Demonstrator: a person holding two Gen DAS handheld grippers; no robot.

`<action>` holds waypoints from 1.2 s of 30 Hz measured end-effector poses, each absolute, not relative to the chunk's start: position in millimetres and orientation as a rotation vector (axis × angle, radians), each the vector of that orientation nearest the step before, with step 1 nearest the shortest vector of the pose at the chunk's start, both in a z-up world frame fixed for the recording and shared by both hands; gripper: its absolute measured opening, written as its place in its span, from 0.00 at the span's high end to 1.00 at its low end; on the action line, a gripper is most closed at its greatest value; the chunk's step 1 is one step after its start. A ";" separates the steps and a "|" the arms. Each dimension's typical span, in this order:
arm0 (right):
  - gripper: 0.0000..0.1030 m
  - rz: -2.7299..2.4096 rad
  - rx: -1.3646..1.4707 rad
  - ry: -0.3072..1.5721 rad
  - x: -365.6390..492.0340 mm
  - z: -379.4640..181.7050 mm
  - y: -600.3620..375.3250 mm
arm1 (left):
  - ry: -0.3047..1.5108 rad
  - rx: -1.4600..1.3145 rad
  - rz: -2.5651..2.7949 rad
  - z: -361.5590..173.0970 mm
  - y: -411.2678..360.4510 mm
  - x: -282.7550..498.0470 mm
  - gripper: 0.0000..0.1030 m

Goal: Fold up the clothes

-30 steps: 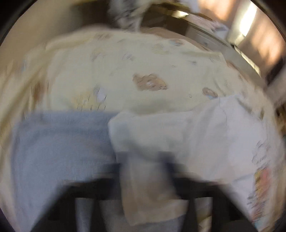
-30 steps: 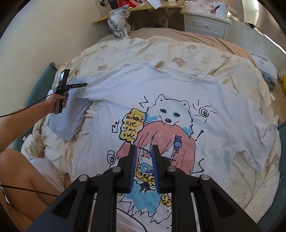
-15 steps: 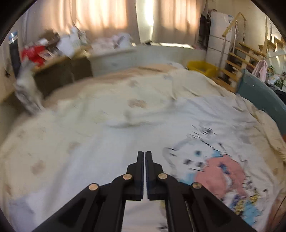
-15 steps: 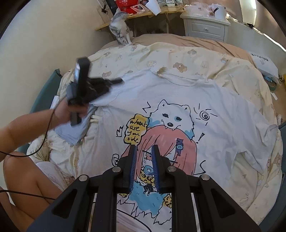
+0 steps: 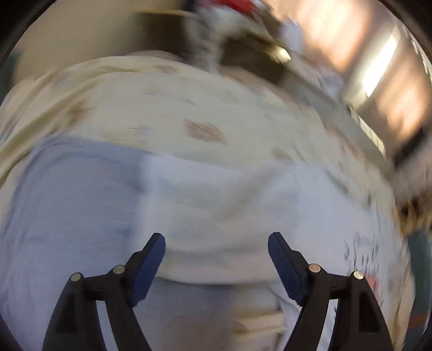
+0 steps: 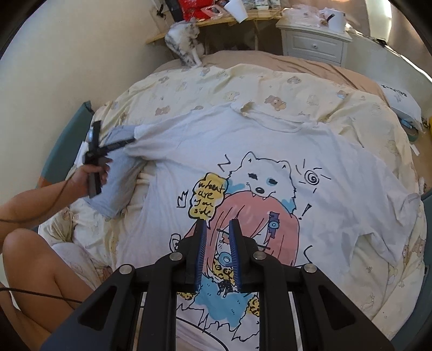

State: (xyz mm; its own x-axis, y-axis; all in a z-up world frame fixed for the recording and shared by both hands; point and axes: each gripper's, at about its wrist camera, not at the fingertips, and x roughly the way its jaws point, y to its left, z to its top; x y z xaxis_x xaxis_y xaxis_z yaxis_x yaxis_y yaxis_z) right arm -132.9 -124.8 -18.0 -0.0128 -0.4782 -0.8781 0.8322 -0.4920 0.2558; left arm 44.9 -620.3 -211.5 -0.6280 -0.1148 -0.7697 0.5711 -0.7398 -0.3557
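Now the left gripper (image 5: 216, 243), jaws opening with nothing pinched, hangs over the white T-shirt's (image 6: 270, 151) sleeve at nine o'clock on the bed (image 6: 310, 89). Right gripper (image 6: 217, 229), narrowly parted and empty, hovers above the print.

This is a bedroom in someone's home. A wide bed takes up most of it, spread with a pale yellow duvet printed with little brown bears (image 6: 283, 89). At its head stands a white-painted wooden nightstand with one drawer (image 6: 314, 44), its top cluttered, and beside that a low wooden shelf (image 6: 216, 23) piled with a red packet and a white cup. A grey-and-white tabby cat (image 6: 183, 43) sits at the mattress edge, and warm daylight glows through light curtains (image 5: 332, 29).
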 end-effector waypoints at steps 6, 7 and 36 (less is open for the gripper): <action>0.81 -1.678 1.285 0.468 -126.7 -26.4 -133.1 | 0.879 0.988 -2.457 -226.8 -639.3 76.9 0.23; 0.81 -1.681 1.287 0.472 -126.8 -26.9 -133.7 | 0.890 1.008 -2.469 -232.0 -639.5 77.0 0.23; 0.81 -1.741 1.249 0.384 -136.4 -5.3 -116.7 | -0.742 1.296 -2.919 -178.7 -260.3 -149.9 0.97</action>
